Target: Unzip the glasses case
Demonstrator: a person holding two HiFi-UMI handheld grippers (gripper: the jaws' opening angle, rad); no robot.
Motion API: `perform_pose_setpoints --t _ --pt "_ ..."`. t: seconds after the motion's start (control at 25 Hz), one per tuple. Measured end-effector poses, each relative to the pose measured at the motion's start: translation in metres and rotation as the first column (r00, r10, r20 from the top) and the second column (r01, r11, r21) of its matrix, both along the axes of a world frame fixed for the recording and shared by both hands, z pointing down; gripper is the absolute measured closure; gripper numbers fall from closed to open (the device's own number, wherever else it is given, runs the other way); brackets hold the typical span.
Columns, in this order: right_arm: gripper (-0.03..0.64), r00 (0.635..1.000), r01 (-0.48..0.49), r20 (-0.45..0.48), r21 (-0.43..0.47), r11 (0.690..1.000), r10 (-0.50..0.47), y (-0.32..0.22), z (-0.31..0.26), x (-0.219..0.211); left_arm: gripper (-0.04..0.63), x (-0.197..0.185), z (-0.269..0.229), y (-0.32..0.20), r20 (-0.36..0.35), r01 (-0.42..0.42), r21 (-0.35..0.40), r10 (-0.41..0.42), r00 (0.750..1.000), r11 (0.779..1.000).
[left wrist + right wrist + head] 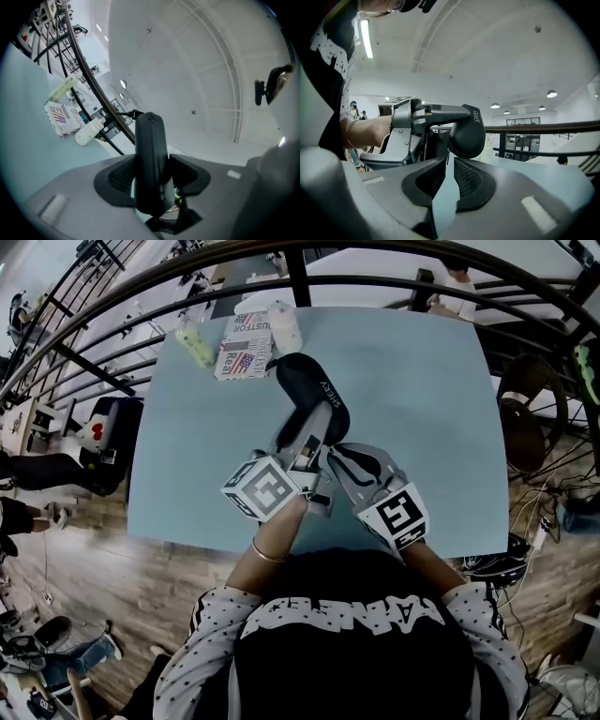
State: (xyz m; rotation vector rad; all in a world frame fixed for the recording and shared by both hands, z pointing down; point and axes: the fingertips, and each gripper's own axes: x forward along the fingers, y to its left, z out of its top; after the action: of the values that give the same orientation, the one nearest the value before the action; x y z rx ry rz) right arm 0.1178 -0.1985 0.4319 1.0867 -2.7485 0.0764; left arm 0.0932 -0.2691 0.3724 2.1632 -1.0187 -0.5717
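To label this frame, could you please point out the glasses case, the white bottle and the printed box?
glasses case (306,382), head view, on its dark rounded end.
white bottle (284,327), head view, on the middle of its body.
printed box (246,346), head view, on its top face.

Case end hidden, print too small

Toward 6 o'clock in head view, the near end of the glasses case (314,390) disappears between the jaws of the left gripper (311,432); its zipper pull cannot be found. At 11 o'clock the box (246,345) carries print only partly legible. The person (347,652) covers the near edge of the table (422,409).
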Motion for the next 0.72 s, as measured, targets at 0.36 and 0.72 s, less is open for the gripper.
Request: perform_pose_setpoints --t 0.36,0.72 --pt "0.597 0.998 -0.002 0.061 -0.015 1.000 0.002 0.000 -0.006 -0.003 0.595 0.002 -0.005 0.004 0.017 -0.001 0.023 0.000 1.000 1.000" --pt "0.612 0.998 0.007 0.065 0.007 1.000 -0.008 0.004 -0.013 0.000 0.595 0.000 -0.012 0.009 -0.033 -0.033 0.028 0.034 0.999 0.999"
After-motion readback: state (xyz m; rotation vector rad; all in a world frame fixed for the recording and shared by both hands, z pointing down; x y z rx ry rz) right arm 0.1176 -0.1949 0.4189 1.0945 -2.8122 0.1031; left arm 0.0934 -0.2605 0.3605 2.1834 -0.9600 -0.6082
